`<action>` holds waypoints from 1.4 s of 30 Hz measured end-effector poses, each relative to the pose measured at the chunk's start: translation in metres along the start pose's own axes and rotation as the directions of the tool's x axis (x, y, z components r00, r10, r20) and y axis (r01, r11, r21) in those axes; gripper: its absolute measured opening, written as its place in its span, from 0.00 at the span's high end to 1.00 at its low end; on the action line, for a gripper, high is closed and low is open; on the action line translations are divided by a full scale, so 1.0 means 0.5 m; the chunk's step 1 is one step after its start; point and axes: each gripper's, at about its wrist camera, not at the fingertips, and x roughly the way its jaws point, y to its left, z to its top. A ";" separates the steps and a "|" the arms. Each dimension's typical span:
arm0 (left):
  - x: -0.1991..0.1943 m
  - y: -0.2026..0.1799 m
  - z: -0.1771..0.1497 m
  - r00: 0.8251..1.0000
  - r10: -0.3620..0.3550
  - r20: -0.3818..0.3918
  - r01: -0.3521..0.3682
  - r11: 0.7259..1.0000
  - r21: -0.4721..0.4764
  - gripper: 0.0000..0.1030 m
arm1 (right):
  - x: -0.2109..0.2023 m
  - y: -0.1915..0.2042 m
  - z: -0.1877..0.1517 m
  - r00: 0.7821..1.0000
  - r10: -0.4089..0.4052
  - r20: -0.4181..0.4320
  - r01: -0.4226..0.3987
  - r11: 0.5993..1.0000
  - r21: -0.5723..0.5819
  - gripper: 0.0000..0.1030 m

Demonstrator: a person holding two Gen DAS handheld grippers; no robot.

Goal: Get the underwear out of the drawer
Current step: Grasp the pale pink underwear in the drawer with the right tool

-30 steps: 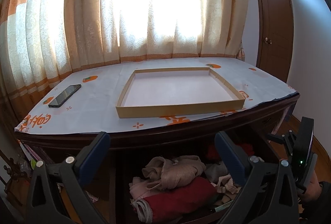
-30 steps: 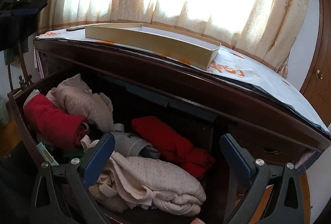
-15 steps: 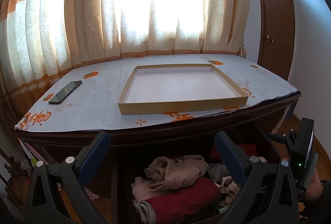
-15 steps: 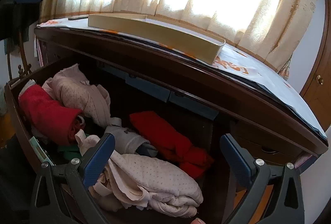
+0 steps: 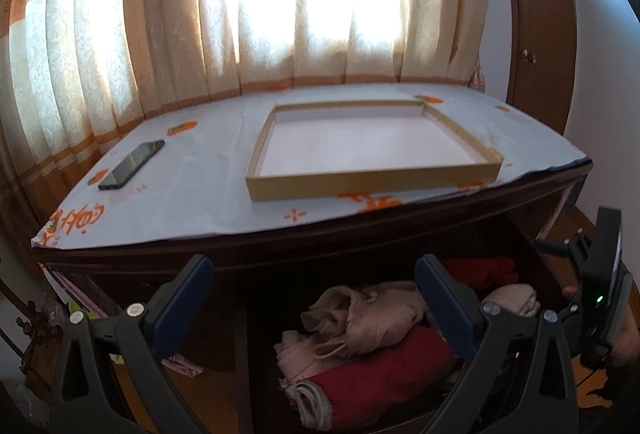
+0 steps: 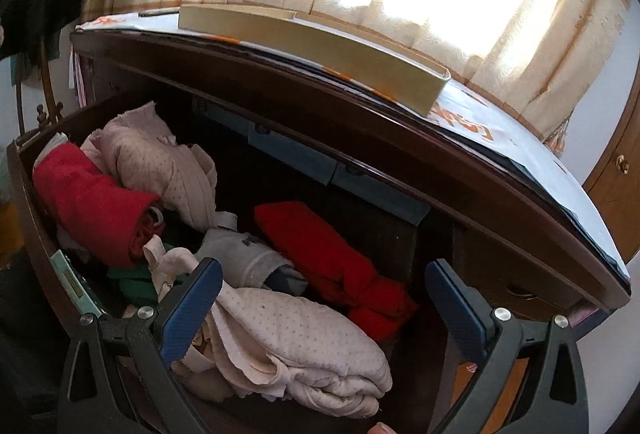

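The dark wooden drawer [image 6: 28,209] is pulled open under the table and is full of folded underwear. In the right wrist view a pale dotted garment [image 6: 304,346] lies nearest, with a red one [image 6: 332,258] behind it, a grey one [image 6: 244,254], and a red roll [image 6: 92,205] under a beige piece [image 6: 160,169] at the left. My right gripper [image 6: 320,298] is open and empty just above the pale dotted garment. My left gripper [image 5: 312,294] is open and empty, held higher above the drawer's beige [image 5: 368,318] and red [image 5: 372,382] garments.
A shallow cardboard tray [image 5: 372,185] sits on the table's white printed cloth [image 5: 192,193], with a black phone [image 5: 132,163] to its left. Curtains hang behind. A wooden door [image 5: 536,33] stands at the right. The right gripper's body [image 5: 600,282] shows at the drawer's right.
The left gripper has risen, so more of the tabletop shows. The right gripper has dropped lower and closer to the clothes in the drawer. Both stay open.
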 end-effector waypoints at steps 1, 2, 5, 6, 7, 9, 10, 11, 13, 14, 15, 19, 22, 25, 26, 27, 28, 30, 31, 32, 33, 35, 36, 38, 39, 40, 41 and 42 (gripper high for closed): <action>0.006 0.003 -0.005 1.000 0.004 -0.008 -0.004 1.000 0.001 0.00 | 0.000 0.000 0.001 1.000 0.008 -0.004 -0.008 1.000 -0.002 0.01; 0.014 0.006 -0.010 1.000 0.008 -0.018 -0.008 1.000 0.006 0.00 | 0.000 -0.001 0.002 1.000 0.019 -0.005 -0.019 1.000 -0.004 0.01; 0.039 0.018 -0.026 0.998 0.018 -0.056 -0.017 1.000 0.007 0.00 | 0.000 -0.006 0.006 0.999 0.052 -0.006 -0.052 0.999 -0.014 0.01; 0.047 0.023 -0.031 0.998 0.015 -0.067 -0.015 1.000 0.001 0.00 | -0.001 -0.005 0.007 0.999 0.052 -0.006 -0.053 0.999 -0.015 0.01; 0.052 0.028 -0.035 0.997 0.015 -0.075 -0.015 1.000 -0.002 0.00 | -0.001 -0.005 0.009 0.998 0.055 -0.010 -0.055 0.998 -0.017 0.01; 0.061 0.036 -0.040 0.996 0.019 -0.083 -0.019 1.000 -0.006 0.00 | -0.004 0.000 0.015 0.998 0.060 -0.010 -0.060 0.998 -0.030 0.01; 0.063 0.039 -0.041 0.996 0.018 -0.087 -0.019 1.000 -0.009 0.00 | -0.003 0.005 0.020 0.998 0.059 -0.012 -0.059 0.997 -0.043 0.01; 0.066 0.043 -0.043 0.996 0.017 -0.091 -0.018 1.000 -0.014 0.00 | -0.003 0.012 0.022 0.998 0.059 -0.016 -0.060 0.996 -0.061 0.01; 0.070 0.050 -0.045 0.995 0.016 -0.096 -0.018 1.000 -0.025 0.00 | -0.006 0.026 0.030 0.999 0.052 -0.009 -0.053 0.995 -0.086 0.01; 0.070 0.054 -0.045 0.995 0.018 -0.099 -0.021 0.999 -0.028 0.00 | -0.009 0.035 0.036 0.998 0.056 0.000 -0.056 0.993 -0.100 0.01; 0.071 0.059 -0.045 0.995 0.022 -0.101 -0.025 0.999 -0.032 0.00 | -0.014 0.043 0.043 0.998 0.063 0.010 -0.061 0.992 -0.114 0.01; 0.066 0.078 -0.040 0.995 0.027 -0.093 -0.032 0.998 -0.048 0.00 | -0.029 0.082 0.085 0.992 0.112 0.053 -0.102 0.983 -0.156 0.01; 0.060 0.087 -0.035 0.996 0.034 -0.086 -0.039 0.998 -0.054 0.00 | -0.029 0.103 0.118 0.981 0.183 0.058 -0.173 0.974 -0.147 0.01; 0.057 0.100 -0.032 0.996 0.040 -0.081 -0.046 0.997 -0.067 0.00 | -0.017 0.129 0.145 0.974 0.218 0.055 -0.207 0.965 -0.160 0.01; 0.057 0.105 -0.032 0.996 0.043 -0.082 -0.049 0.996 -0.072 0.00 | -0.012 0.137 0.152 0.973 0.224 0.051 -0.212 0.963 -0.168 0.01; 0.058 0.109 -0.032 0.996 0.045 -0.082 -0.051 0.996 -0.076 0.00 | -0.004 0.145 0.159 0.972 0.232 0.043 -0.221 0.960 -0.172 0.01; 0.059 0.113 -0.032 0.995 0.046 -0.083 -0.053 0.996 -0.079 0.00 | 0.001 0.151 0.163 0.969 0.245 0.033 -0.236 0.956 -0.173 0.01; 0.061 0.120 -0.033 0.995 0.049 -0.086 -0.056 0.995 -0.085 0.00 | 0.019 0.165 0.170 0.959 0.283 0.000 -0.279 0.945 -0.171 0.01; 0.062 0.123 -0.034 0.995 0.049 -0.088 -0.057 0.995 -0.087 0.00 | 0.028 0.170 0.171 0.957 0.290 -0.014 -0.288 0.942 -0.173 0.01; 0.063 0.124 -0.035 0.995 0.050 -0.090 -0.058 0.994 -0.090 0.00 | 0.038 0.178 0.173 0.954 0.297 -0.036 -0.298 0.937 -0.181 0.01; 0.065 0.126 -0.036 0.994 0.050 -0.093 -0.058 0.994 -0.091 0.00 | 0.045 0.183 0.173 0.952 0.301 -0.049 -0.305 0.934 -0.185 0.01; 0.068 0.128 -0.038 0.994 0.048 -0.098 -0.057 0.994 -0.092 0.00 | 0.063 0.195 0.175 0.947 0.310 -0.085 -0.321 0.928 -0.191 0.01; 0.069 0.127 -0.039 0.994 0.047 -0.101 -0.056 0.994 -0.092 0.00 | 0.073 0.197 0.174 0.944 0.316 -0.099 -0.330 0.924 -0.192 0.01; 0.071 0.126 -0.041 0.994 0.044 -0.104 -0.054 0.994 -0.090 0.00 | 0.086 0.208 0.175 0.939 0.320 -0.127 -0.340 0.919 -0.202 0.02; 0.071 0.127 -0.041 0.993 0.044 -0.105 -0.053 0.994 -0.091 0.00 | 0.094 0.213 0.174 0.938 0.316 -0.146 -0.341 0.916 -0.210 0.02; 0.071 0.128 -0.041 0.993 0.043 -0.106 -0.053 0.994 -0.091 0.00 | 0.102 0.217 0.174 0.936 0.314 -0.161 -0.343 0.915 -0.212 0.06; 0.071 0.128 -0.041 0.994 0.043 -0.105 -0.053 0.994 -0.092 0.00 | 0.111 0.220 0.174 0.933 0.311 -0.178 -0.345 0.914 -0.211 0.13; 0.072 0.128 -0.041 0.994 0.041 -0.105 -0.051 0.994 -0.092 0.00 | 0.122 0.222 0.173 0.928 0.313 -0.200 -0.352 0.913 -0.205 0.16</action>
